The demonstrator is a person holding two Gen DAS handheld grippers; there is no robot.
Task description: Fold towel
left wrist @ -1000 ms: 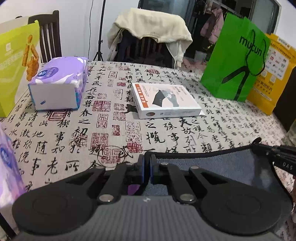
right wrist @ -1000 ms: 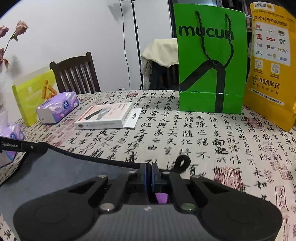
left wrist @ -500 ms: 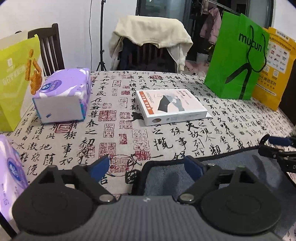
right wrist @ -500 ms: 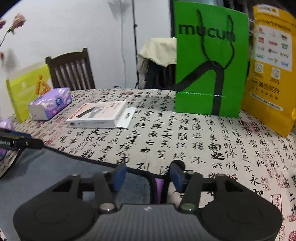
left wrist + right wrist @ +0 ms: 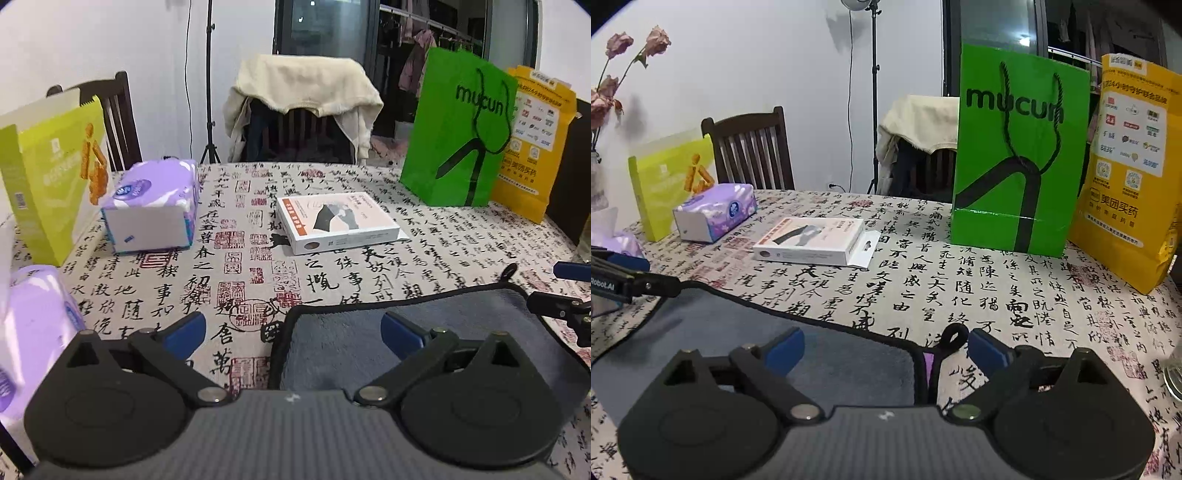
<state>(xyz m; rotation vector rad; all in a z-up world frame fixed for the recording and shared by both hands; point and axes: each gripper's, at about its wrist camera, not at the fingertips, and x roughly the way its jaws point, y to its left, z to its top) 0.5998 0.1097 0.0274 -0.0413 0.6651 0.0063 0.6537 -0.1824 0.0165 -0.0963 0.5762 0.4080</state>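
Towel (image 5: 436,332), grey with black edging, lies flat on the calligraphy-print tablecloth (image 5: 332,266). Left gripper (image 5: 291,334) straddles its left corner, fingers spread wide and holding nothing. Right gripper (image 5: 886,349) straddles the opposite corner by the hanging loop (image 5: 955,338), also spread.

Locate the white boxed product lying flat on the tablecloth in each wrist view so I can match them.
Left wrist: white box sits centre, slightly right, beyond the grey towel.
Right wrist: white box sits left of centre, beyond the towel.
Shared landmark: green mucun bag, standing right of the box in both.
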